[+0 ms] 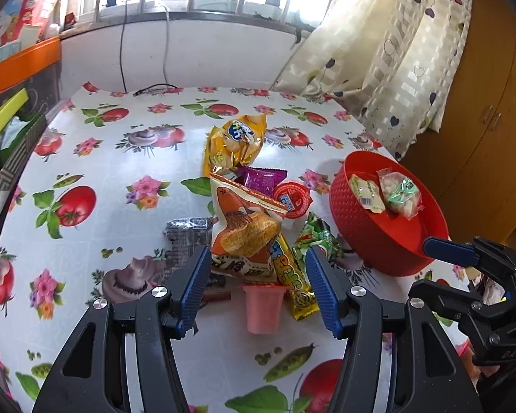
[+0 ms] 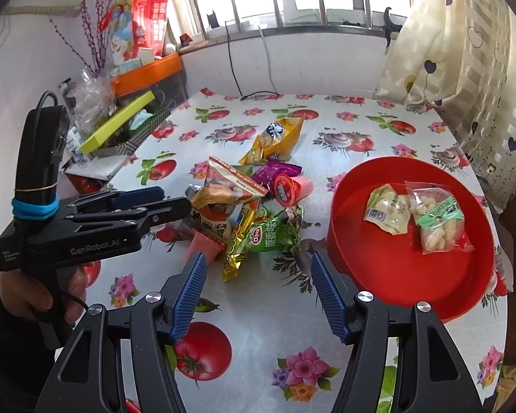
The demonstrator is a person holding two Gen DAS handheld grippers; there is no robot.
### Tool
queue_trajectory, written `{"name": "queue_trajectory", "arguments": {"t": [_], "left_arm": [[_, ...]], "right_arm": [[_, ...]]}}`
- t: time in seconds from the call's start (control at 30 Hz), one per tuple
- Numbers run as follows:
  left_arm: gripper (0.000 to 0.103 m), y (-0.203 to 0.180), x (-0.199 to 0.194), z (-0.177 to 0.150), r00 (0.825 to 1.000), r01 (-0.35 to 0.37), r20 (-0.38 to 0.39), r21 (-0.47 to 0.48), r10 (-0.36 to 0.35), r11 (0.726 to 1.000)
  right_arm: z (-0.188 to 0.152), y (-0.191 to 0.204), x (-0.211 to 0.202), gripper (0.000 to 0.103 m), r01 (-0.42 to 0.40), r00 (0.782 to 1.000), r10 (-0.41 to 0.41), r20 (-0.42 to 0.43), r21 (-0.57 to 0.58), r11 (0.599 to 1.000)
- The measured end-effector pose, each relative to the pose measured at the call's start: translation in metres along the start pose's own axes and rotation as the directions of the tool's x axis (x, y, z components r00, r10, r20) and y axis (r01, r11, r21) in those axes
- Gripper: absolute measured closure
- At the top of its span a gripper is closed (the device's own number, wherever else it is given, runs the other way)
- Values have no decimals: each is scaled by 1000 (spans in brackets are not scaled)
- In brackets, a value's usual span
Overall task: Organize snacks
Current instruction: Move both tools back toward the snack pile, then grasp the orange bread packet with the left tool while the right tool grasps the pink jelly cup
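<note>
Snacks (image 1: 254, 230) lie heaped on the worktop (image 1: 127, 158) beside the red bowl (image 2: 388, 275), which holds two packets; both tools, left tool (image 1: 258, 275) and right tool (image 2: 258, 275), hover open, empty; next, I judge, close on one packet

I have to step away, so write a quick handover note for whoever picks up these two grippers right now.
Left gripper: open, empty, aimed at the snack pile.
Right gripper: open, empty, between the pile and the red bowl.
Done: two packets already in the bowl, a pale one and a clear one with a green label.
Left: everything else still heaped mid-table, including the orange chip bag, yellow bag, green bag and pink jelly cup.
</note>
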State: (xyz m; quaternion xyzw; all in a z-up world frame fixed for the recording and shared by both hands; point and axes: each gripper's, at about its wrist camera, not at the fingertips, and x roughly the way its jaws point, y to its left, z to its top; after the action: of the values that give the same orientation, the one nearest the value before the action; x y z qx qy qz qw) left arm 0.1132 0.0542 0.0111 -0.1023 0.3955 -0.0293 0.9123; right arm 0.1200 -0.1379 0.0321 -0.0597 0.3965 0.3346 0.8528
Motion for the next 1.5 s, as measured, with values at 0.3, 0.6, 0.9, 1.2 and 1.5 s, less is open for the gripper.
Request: {"name": "queue_trajectory", "arguments": {"t": [0.3,0.6,0.9,1.2,1.5], "left_arm": [[45,2,31,8,999,-35,-38,49,37,998],[45,2,57,13,997,-43,-65,80,48,996],[55,3,61,10,998,-51,-32,89,54,995],[63,16,42,0,1000,-6,-1,15,6,1000],[68,31,11,-5,998,23,61,-25,-21,999]], "right_arm": [[7,-7,29,42,3,999,-1,-42,31,1000],[12,-6,37,42,7,998,-6,-61,16,1000],[12,-9,41,42,13,997,-11,-79,20,1000],[15,-2,51,42,3,995,-3,-103,-3,1000],[19,13,67,44,-32,992,27,-127,-37,999]]}}
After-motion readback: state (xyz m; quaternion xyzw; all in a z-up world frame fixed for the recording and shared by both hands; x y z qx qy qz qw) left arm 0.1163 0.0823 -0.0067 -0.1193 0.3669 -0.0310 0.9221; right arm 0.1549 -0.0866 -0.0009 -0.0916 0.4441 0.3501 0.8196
